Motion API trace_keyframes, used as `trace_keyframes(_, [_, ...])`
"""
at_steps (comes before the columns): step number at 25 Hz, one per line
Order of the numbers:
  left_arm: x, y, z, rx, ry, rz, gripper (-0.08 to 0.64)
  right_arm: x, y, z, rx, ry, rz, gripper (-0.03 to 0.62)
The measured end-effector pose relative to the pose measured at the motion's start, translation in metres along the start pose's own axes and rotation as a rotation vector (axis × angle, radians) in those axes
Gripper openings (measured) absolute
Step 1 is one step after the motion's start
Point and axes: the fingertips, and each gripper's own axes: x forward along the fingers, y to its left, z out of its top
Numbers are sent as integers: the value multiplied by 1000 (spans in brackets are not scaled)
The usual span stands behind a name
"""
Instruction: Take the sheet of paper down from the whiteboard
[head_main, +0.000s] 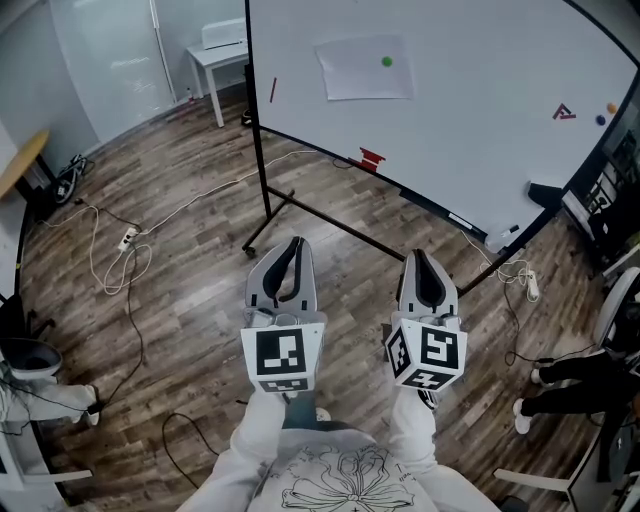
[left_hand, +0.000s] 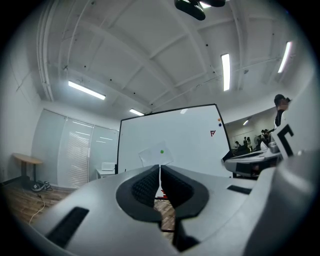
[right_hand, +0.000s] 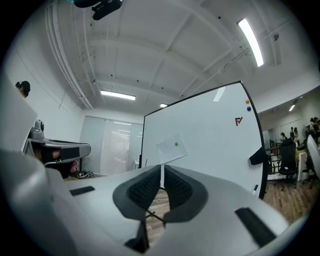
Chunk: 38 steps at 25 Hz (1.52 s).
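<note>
Your left gripper (head_main: 294, 242) sits just left of centre in the lower half of the head view, its jaws pressed together with nothing between them; your right gripper (head_main: 418, 256) is beside it to the right, and its own view shows its jaws likewise closed tip to tip on nothing; both point up the frame toward the whiteboard (head_main: 480, 120), which fills the upper right of the head view on a black stand (head_main: 262, 170); the sheet of paper (head_main: 362, 78) hangs on the board at upper centre, well apart from both grippers, slightly tilted, held near its top right by a green magnet (head_main: 387, 62); a red mark (head_main: 272, 89) lies on the board left of the sheet, a small red item (head_main: 371, 158) sits at the board's lower edge below it, and a red logo (head_main: 564, 112) shows toward the right edge; in each gripper view the sheet appears just above the closed jaw tips, far off; a white table (head_main: 215, 58) stands at upper left, and a pale cable (head_main: 125, 255) trails over the wooden floor (head_main: 190, 320) at left.
</note>
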Motion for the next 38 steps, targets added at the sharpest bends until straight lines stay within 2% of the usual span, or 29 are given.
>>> trace_keyframes(6, [48, 11, -10, -1, 0, -5, 9, 49, -9, -6, 0, 1, -5, 6])
trace_keyframes(13, [133, 37, -19, -7, -6, -45, 9, 134, -15, -6, -2, 0, -37, 6])
trace_keyframes(24, [273, 81, -16, 2, -24, -136, 9, 265, -35, 11, -11, -14, -136, 6])
trace_keyframes(30, [325, 90, -28, 1, -15, -182, 9, 309, -42, 3, -17, -1, -173, 6])
trace_keyframes(38, [384, 93, -40, -22, -1, -201, 9, 359, -64, -4, -40, 23, -200, 6])
